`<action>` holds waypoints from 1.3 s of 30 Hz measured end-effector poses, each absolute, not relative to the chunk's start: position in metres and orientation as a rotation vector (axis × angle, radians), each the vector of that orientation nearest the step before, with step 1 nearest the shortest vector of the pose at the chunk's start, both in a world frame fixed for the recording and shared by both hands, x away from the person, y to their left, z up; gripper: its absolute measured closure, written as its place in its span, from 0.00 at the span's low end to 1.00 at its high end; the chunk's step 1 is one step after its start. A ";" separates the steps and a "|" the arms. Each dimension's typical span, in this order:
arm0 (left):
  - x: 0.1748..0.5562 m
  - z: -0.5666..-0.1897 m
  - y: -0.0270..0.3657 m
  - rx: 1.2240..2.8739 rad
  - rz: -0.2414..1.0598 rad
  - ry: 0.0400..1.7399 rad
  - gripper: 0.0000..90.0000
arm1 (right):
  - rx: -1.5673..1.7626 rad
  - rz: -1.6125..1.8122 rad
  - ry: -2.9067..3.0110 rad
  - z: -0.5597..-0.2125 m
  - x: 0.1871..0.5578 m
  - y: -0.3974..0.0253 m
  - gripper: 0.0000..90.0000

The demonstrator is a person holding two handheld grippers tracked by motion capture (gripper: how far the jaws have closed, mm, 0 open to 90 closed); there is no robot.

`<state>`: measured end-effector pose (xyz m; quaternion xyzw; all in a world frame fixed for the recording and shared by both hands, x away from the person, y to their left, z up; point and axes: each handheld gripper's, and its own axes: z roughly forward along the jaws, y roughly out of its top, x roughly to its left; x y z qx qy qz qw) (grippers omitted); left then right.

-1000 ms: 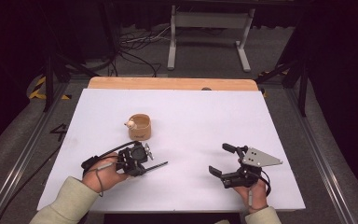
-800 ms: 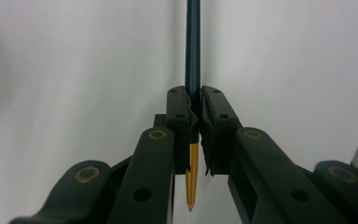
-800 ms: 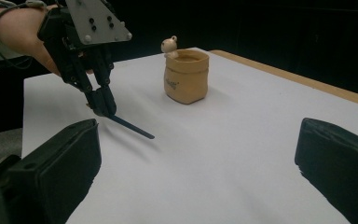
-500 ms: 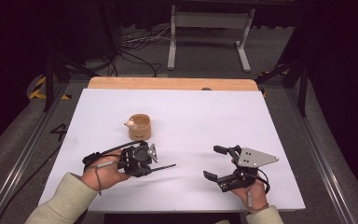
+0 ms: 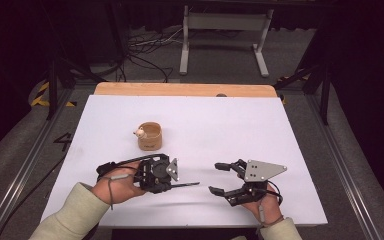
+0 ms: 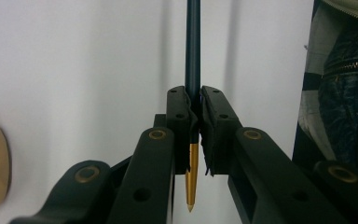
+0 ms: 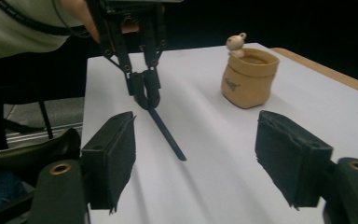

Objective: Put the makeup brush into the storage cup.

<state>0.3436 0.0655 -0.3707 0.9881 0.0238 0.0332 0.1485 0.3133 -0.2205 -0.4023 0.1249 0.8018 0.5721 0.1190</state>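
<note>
The left hand-held gripper point(image 5: 172, 184) is clamped on a dark pen point(image 6: 193, 56) near its gold tip, holding it just above the white bench point(image 5: 280, 130). The right hand-held gripper point(image 5: 219, 177) waits with jaws apart; delivery to the tan cup point(image 5: 150, 136) looks undone

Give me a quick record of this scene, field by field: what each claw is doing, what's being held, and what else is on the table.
left claw: shut on the pen
pen: dark barrel, gold tip at the claw end, far end slanting down to the table
right claw: open, holding nothing, facing the pen
pen holder: tan pouch-shaped holder with a small figure on its rim, standing upright beyond the left claw
table: white top, wooden strip along far edge
</note>
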 end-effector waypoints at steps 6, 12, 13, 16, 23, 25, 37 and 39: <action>0.340 -0.365 0.058 2.835 0.107 0.010 0.92 | 0.296 1.663 2.403 -0.406 0.318 -0.210 0.43; 0.336 -0.362 0.053 2.825 0.117 -0.032 0.92 | 0.242 1.635 2.473 -0.411 0.322 -0.201 0.51; 0.335 -0.362 0.052 2.822 0.122 -0.027 0.92 | 0.231 1.639 2.482 -0.412 0.323 -0.199 0.53; 0.333 -0.361 0.050 2.814 0.126 -0.050 0.92 | 0.197 1.634 2.521 -0.414 0.325 -0.195 0.57; 0.330 -0.361 0.045 2.804 0.130 -0.099 0.92 | 0.138 1.603 2.582 -0.419 0.325 -0.186 0.69; 0.330 -0.362 0.045 2.802 0.131 -0.105 0.92 | 0.134 1.594 2.601 -0.421 0.325 -0.185 0.72; 0.327 -0.361 0.040 2.809 0.135 -0.130 0.92 | 0.092 1.552 2.654 -0.424 0.324 -0.179 0.89; 0.327 -0.361 0.040 2.807 0.132 -0.147 0.92 | 0.091 1.548 2.655 -0.424 0.324 -0.179 0.92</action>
